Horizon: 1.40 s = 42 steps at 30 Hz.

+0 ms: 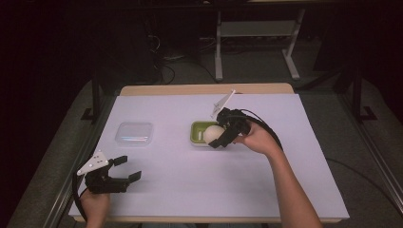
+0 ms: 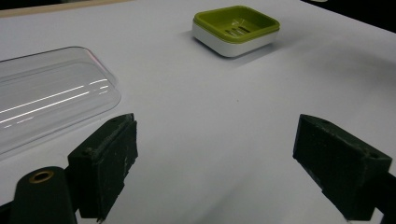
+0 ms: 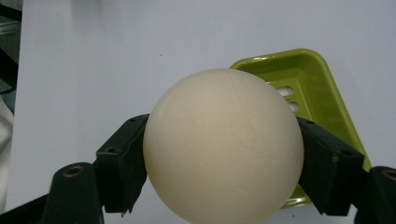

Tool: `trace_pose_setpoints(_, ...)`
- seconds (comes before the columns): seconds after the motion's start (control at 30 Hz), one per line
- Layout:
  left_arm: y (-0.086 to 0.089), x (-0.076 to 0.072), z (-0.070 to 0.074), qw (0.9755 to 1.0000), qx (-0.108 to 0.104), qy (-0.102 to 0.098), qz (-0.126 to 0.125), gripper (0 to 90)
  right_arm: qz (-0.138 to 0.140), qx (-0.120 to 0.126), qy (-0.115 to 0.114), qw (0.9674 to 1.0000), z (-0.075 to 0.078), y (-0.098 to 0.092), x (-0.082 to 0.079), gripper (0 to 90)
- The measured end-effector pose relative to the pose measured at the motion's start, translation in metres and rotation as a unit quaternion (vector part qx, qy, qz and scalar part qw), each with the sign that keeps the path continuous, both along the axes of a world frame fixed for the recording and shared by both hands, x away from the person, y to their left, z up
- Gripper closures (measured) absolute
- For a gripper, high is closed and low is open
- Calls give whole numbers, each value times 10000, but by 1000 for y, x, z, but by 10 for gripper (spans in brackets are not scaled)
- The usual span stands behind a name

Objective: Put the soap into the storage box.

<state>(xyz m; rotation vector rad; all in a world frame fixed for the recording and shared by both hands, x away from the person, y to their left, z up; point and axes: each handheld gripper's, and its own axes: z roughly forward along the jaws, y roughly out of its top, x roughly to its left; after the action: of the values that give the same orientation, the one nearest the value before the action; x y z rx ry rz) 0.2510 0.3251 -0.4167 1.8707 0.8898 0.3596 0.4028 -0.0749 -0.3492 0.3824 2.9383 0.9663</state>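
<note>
Nearest the table's front edge, at about seven o'clock in the high view, the left gripper [image 1: 127, 167] is rested on the white table sheet [image 1: 180, 190] with its jaws spread wide and nothing between them. A little beyond it, toward ten o'clock, a clear plastic lid [image 1: 134, 133] is laid flat on the sheet, well apart from the dish.

Near the middle of the table, the cream round soap [image 1: 213, 133] is seen clamped between the jaws of the right gripper [image 1: 217, 137], one pad pressed on each side of it. In the right gripper view the soap [image 3: 223, 148] is held in front of the green soap dish [image 3: 322, 93], whose slotted floor is bare; the soap is judged to be above the dish rather than seated in it.

The step in hand is judged to be the carrying of the soap at the dish. For a placement, the soap must be centred over the slotted floor, lowered until it is borne, and only then released.
</note>
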Motion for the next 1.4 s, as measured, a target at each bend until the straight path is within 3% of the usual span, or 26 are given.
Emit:
trace_pose_setpoints(0.43, 0, 1, 0, 10000, -28, -10, 2, 132, 16, -41, -37, 10000, 9, 15, 16, 243)
trace_pose_setpoints(0.6, 0, 1, 0, 10000, -27, 9, 7, 132, -12, -203, -29, 9998, 9, 21, 22, 243)
trace_pose_setpoints(1.4, -1, 2, -2, 10000, -52, 30, -28, 132, -258, -271, 115, 9992, -13, 25, 43, 243)
